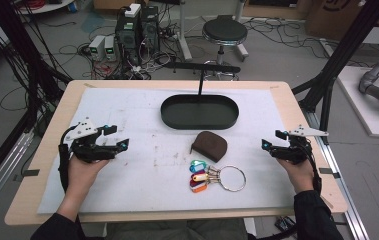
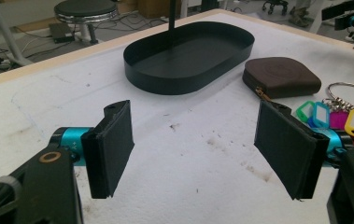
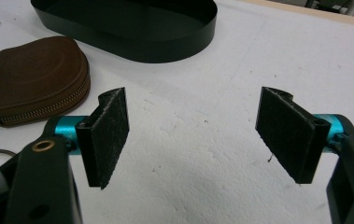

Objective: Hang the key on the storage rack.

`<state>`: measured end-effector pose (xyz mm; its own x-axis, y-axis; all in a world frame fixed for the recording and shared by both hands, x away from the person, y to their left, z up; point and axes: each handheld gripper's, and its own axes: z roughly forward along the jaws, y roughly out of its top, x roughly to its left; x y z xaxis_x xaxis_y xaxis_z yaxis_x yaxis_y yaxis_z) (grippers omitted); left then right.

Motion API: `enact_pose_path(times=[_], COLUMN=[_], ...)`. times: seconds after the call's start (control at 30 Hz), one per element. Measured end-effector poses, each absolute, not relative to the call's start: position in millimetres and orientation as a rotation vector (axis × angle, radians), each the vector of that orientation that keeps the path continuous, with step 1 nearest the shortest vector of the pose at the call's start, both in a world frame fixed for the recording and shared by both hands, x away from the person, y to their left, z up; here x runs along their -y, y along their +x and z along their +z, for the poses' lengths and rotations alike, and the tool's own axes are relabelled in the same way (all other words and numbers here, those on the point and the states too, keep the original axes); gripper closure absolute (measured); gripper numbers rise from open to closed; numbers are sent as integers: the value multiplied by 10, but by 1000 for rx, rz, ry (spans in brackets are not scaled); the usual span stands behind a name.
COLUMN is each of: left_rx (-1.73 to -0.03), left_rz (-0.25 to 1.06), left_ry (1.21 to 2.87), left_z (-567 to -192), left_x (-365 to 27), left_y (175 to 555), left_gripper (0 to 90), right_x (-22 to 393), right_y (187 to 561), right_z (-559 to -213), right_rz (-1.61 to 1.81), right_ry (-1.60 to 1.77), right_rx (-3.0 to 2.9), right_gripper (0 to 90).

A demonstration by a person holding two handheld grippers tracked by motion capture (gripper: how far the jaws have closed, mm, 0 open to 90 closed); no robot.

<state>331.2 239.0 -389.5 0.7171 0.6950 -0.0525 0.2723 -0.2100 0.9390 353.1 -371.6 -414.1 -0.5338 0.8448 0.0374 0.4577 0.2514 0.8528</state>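
Here, the left gripper (image 1: 113, 138) and the right gripper (image 1: 272, 139) are being held low over the white mat (image 1: 127, 107), well apart, both pointing inward, jaws spread wide and empty. Between them, the brown pouch (image 1: 210, 145) is lying just beside the key ring (image 1: 216, 176), possibly touching it, near the black tray (image 1: 199, 112).

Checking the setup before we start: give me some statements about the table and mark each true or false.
1. The tray holds nothing. True.
2. The pouch lies inside the tray. False: it lies on the mat, just outside the tray.
3. The left claw is shut on the keys. False: its jaws stand open with nothing between them.
4. The right claw is open. True.
5. The keys lie nearer the person than the pouch does. True.
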Motion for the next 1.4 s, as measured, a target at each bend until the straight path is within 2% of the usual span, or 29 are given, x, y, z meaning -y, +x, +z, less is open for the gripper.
enact_pose_path(times=[0.47,0.53,0.7,0.77,1.1,1.4], left_rx=[-777,-774,-769,-773,-755,-739], left_rz=[463,463,457,454,430,424], left_ry=[1797,1801,1801,1798,1822,1839], left_z=[-3917,-3920,-3924,-3928,-3942,-3981], left_x=[-2352,-2340,-2312,-2289,-2181,-2077], left_y=[3331,3336,3349,3361,3380,3357], left_gripper=[279,279,279,279,281,282], right_x=[3717,3728,3728,3728,3727,3590], right_y=[3525,3508,3485,3465,3443,3354], right_z=[-4154,-4156,-4157,-4160,-4168,-4141], right_rz=[1199,1203,1202,1204,1212,1286], right_ry=[1180,1169,1160,1149,1129,1042], right_rx=[-2106,-2110,-2115,-2127,-2145,-2245], right_gripper=[269,297,304,348,369,481])
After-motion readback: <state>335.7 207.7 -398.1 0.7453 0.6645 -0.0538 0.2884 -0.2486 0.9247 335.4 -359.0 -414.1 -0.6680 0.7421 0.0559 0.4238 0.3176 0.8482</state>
